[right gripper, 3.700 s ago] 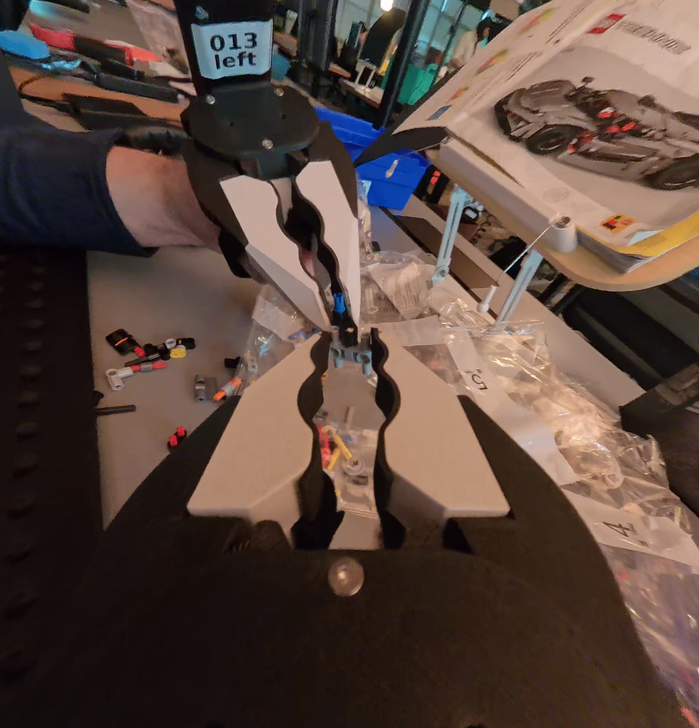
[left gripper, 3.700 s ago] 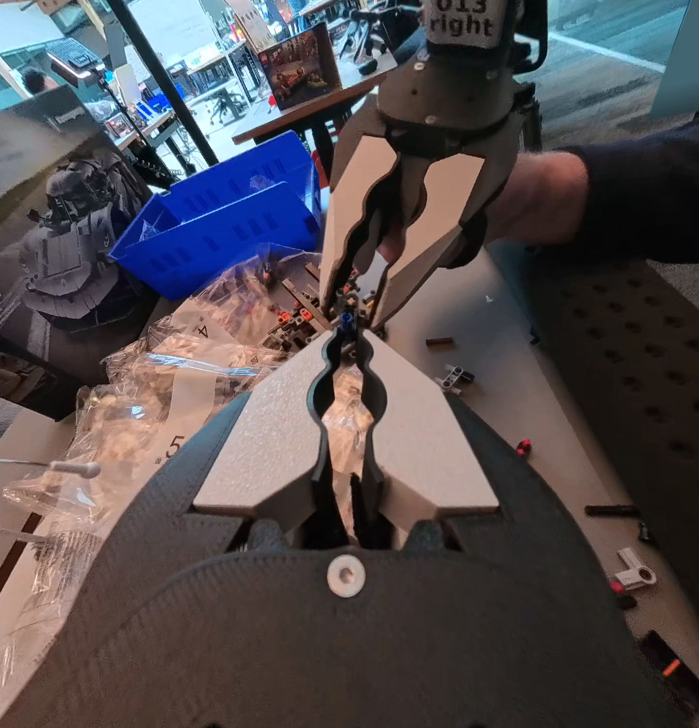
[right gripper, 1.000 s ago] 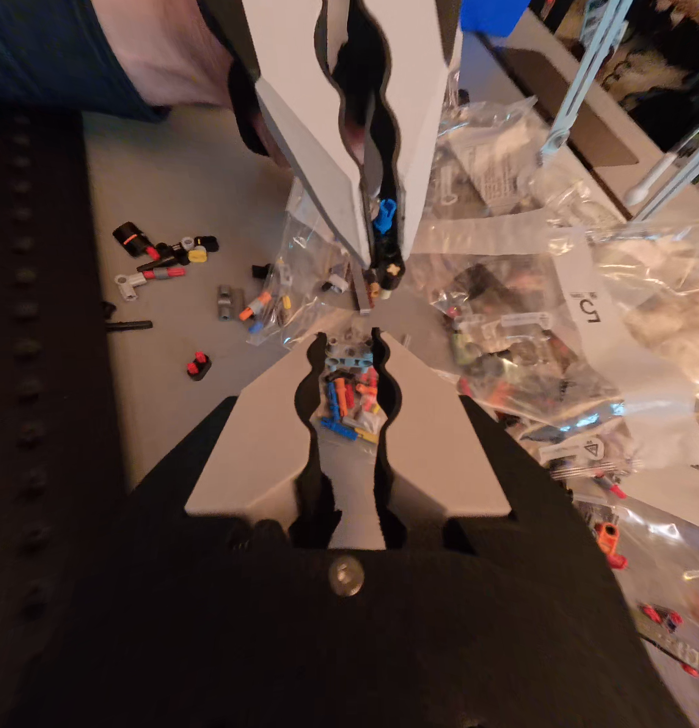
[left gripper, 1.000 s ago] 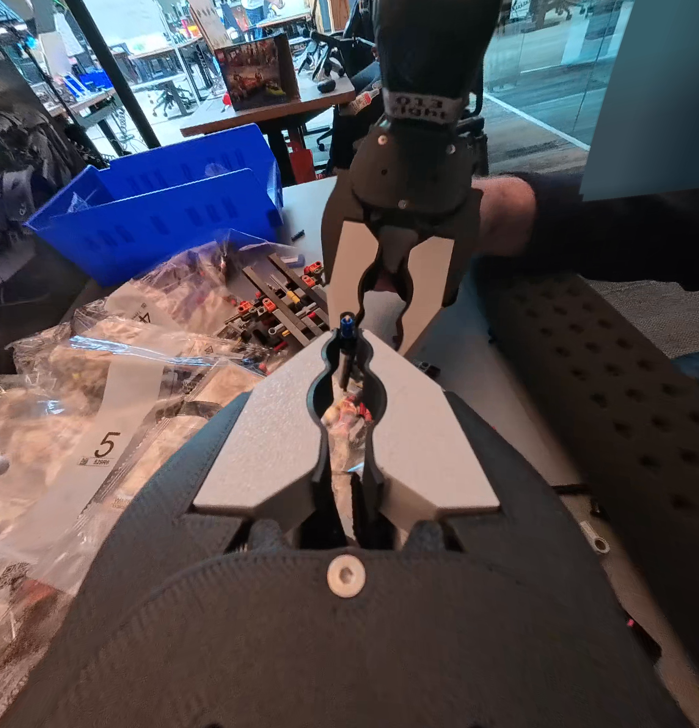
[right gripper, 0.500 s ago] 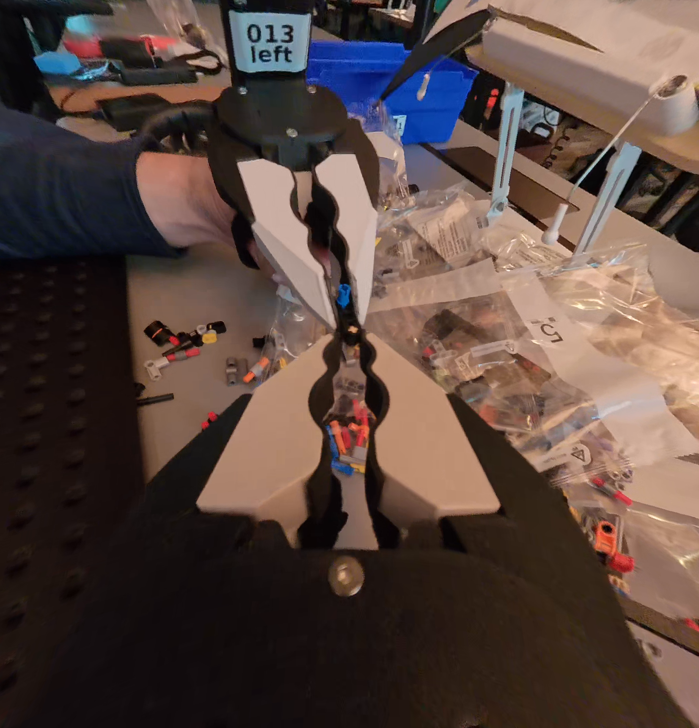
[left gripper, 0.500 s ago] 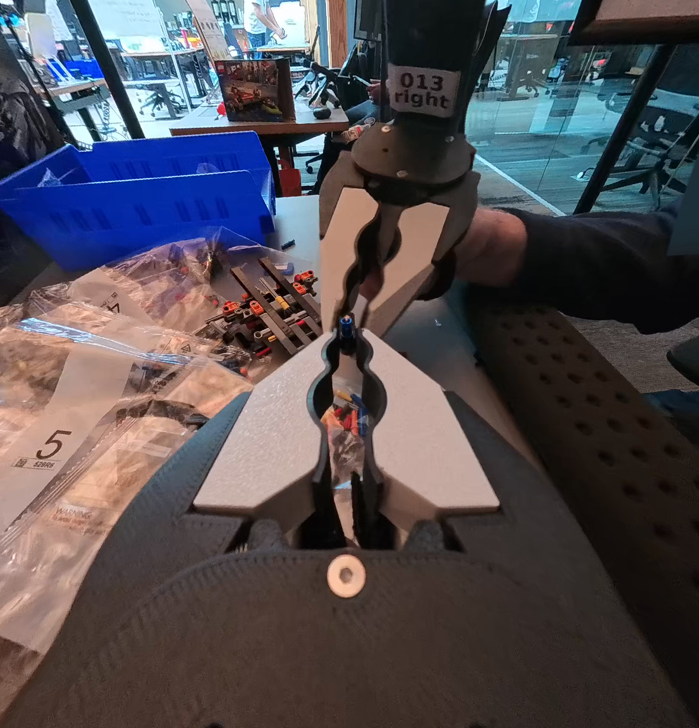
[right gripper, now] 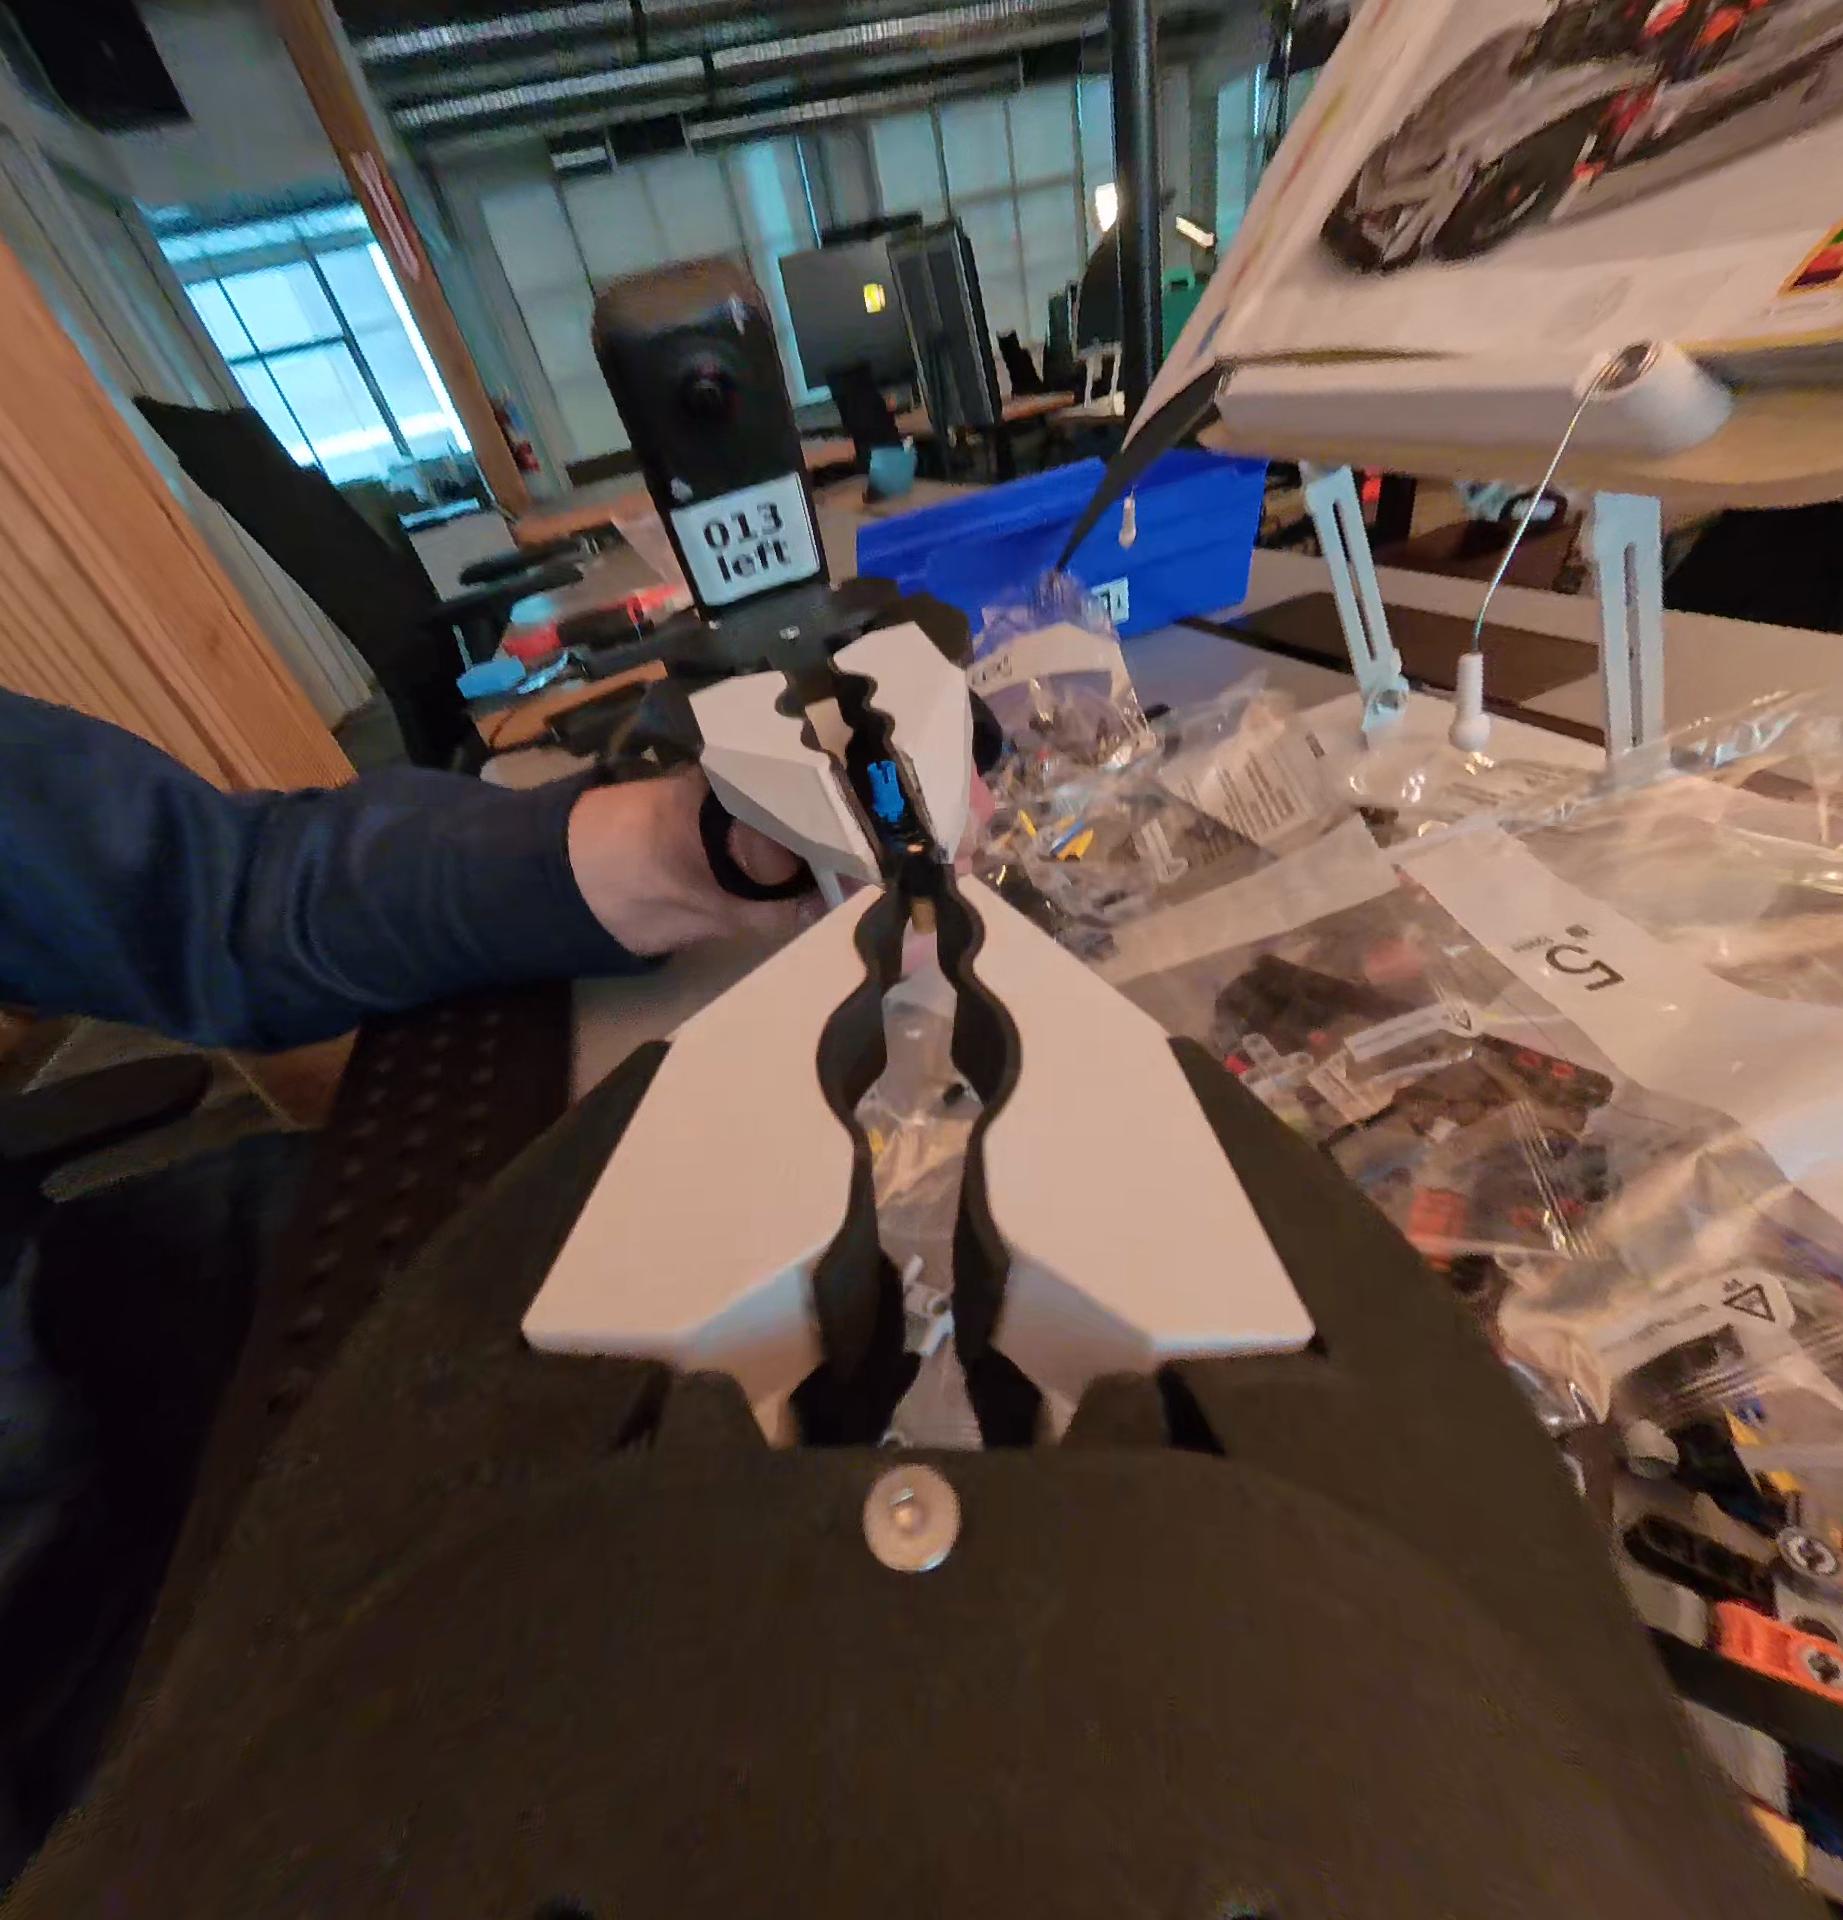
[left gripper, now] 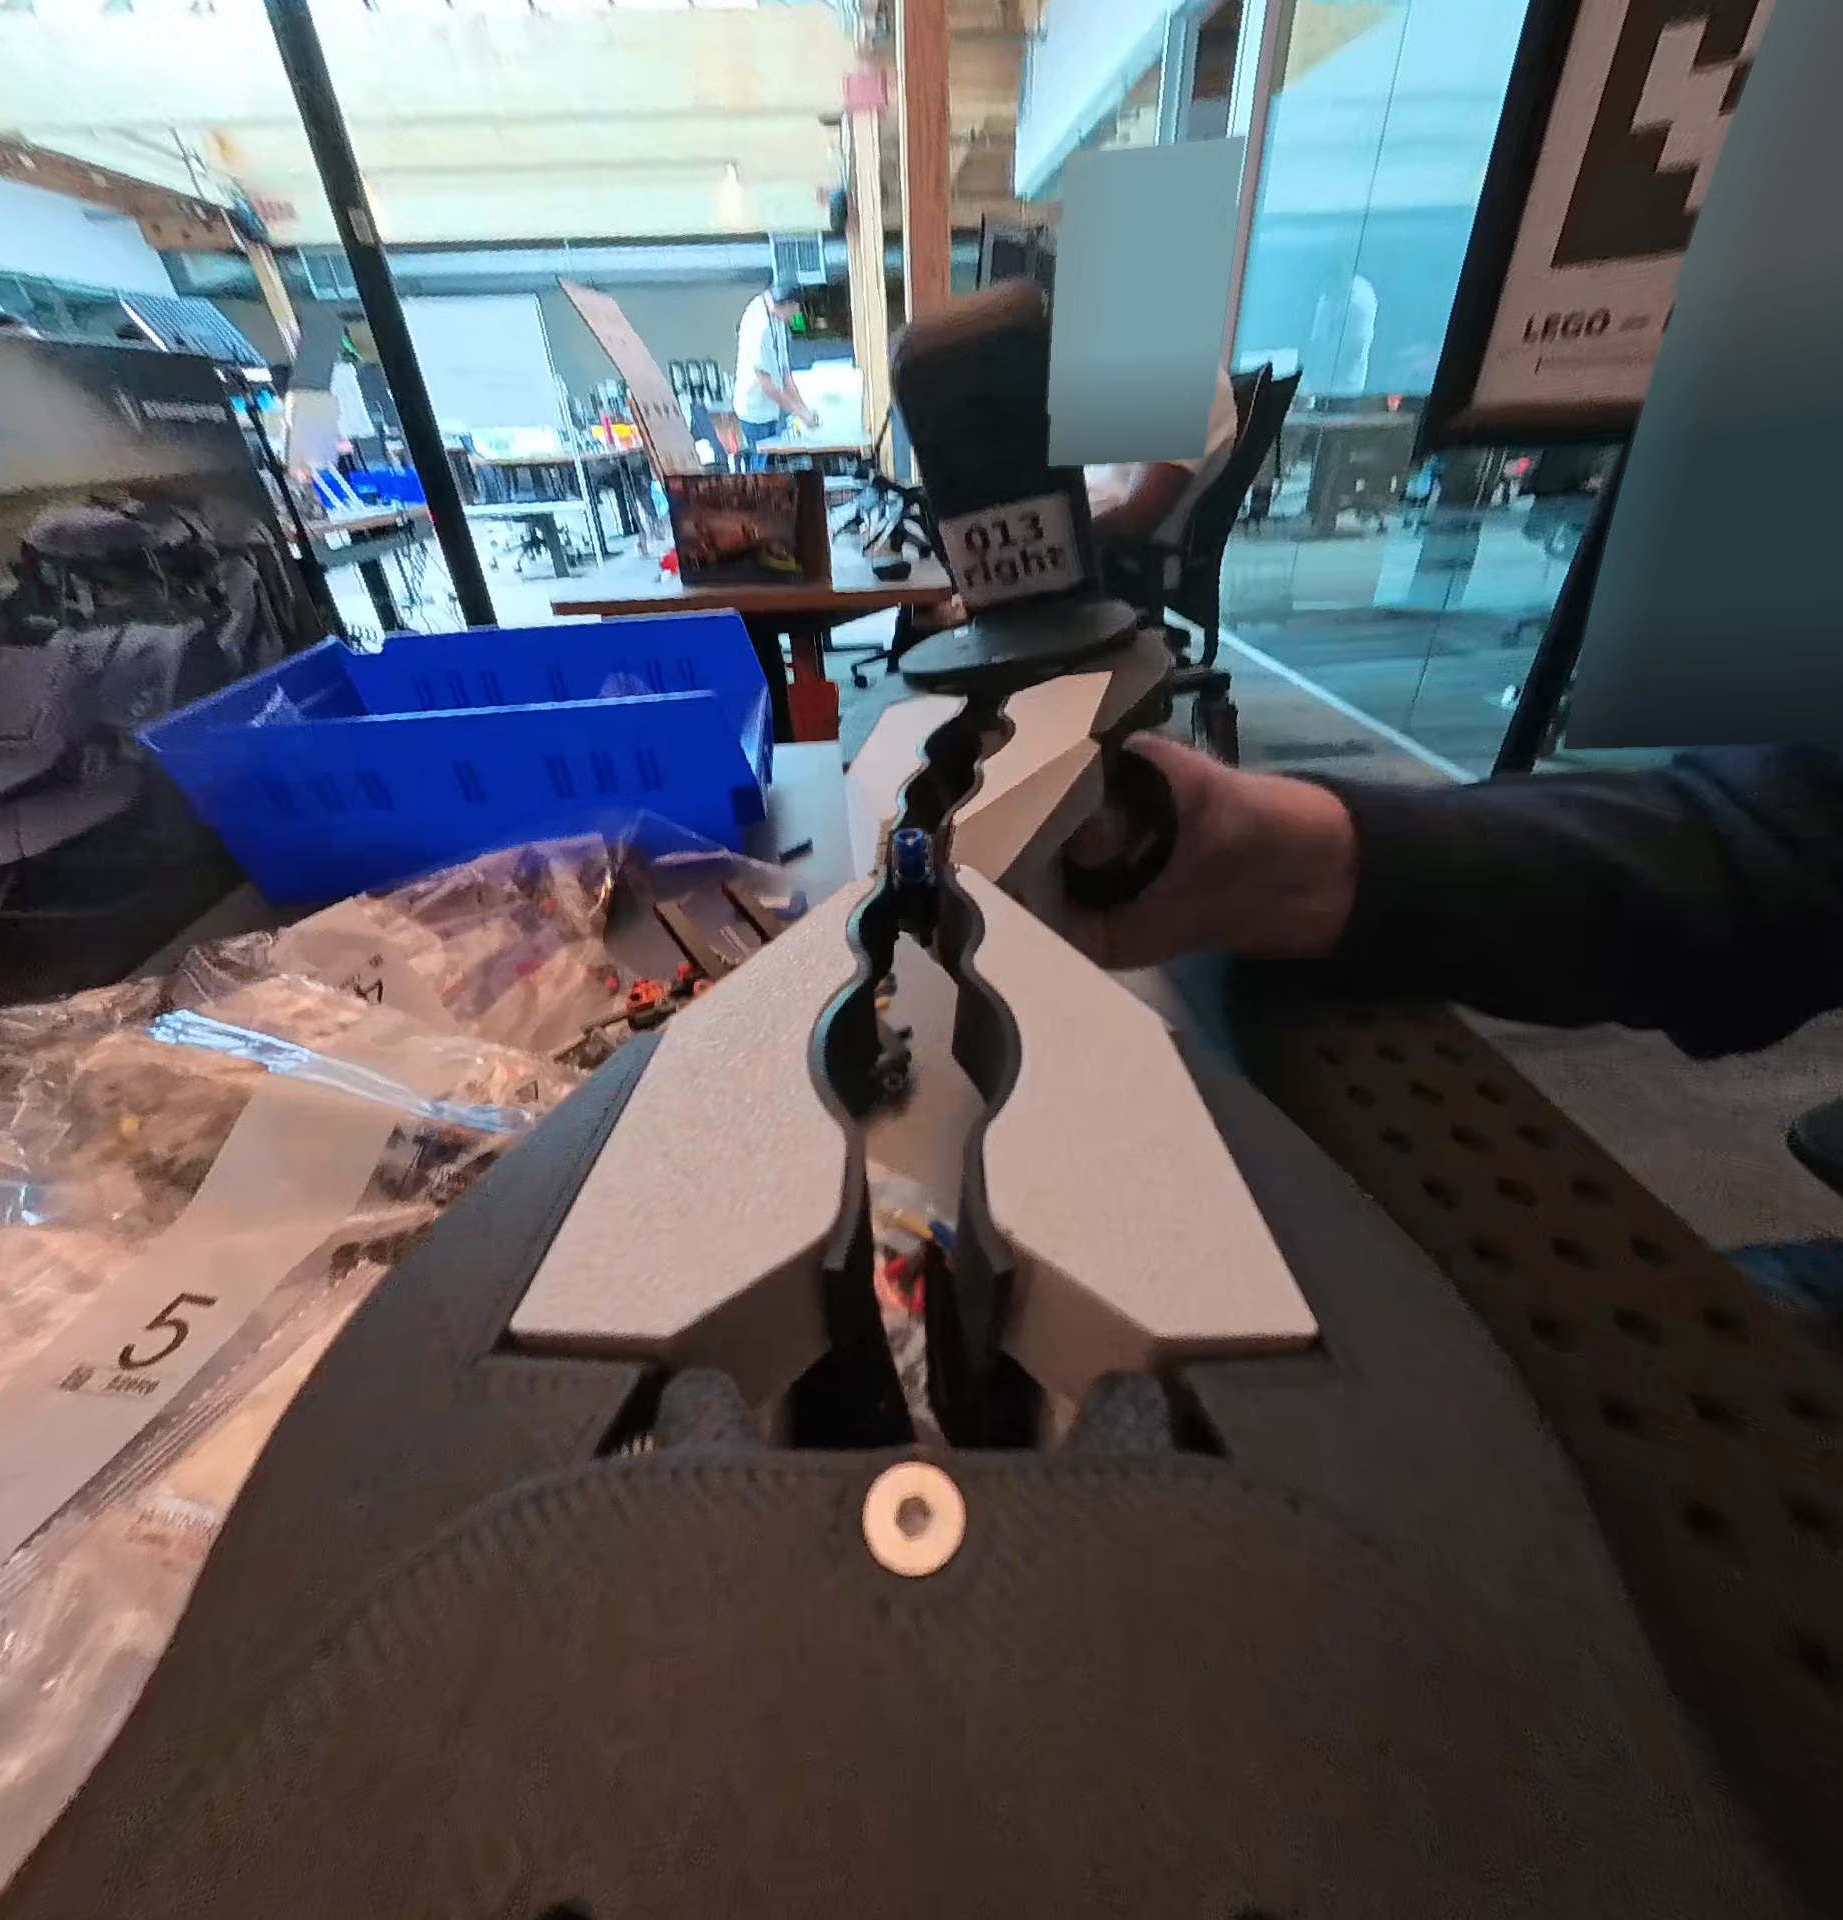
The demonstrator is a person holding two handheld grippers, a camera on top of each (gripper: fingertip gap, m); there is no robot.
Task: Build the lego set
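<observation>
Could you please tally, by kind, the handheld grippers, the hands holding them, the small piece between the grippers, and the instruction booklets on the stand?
Grippers: 2 (left gripper, right gripper)
Hands: 2 (left hand, right hand)
Small blue-and-black piece: 1
Instruction booklet: 1
Total: 6

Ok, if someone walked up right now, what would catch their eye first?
Probably the two grippers meeting tip to tip above the table: the left gripper pinches a small blue pin, and the right gripper closes on its other end. Next, the clear numbered parts bags and the blue bin behind them.
</observation>
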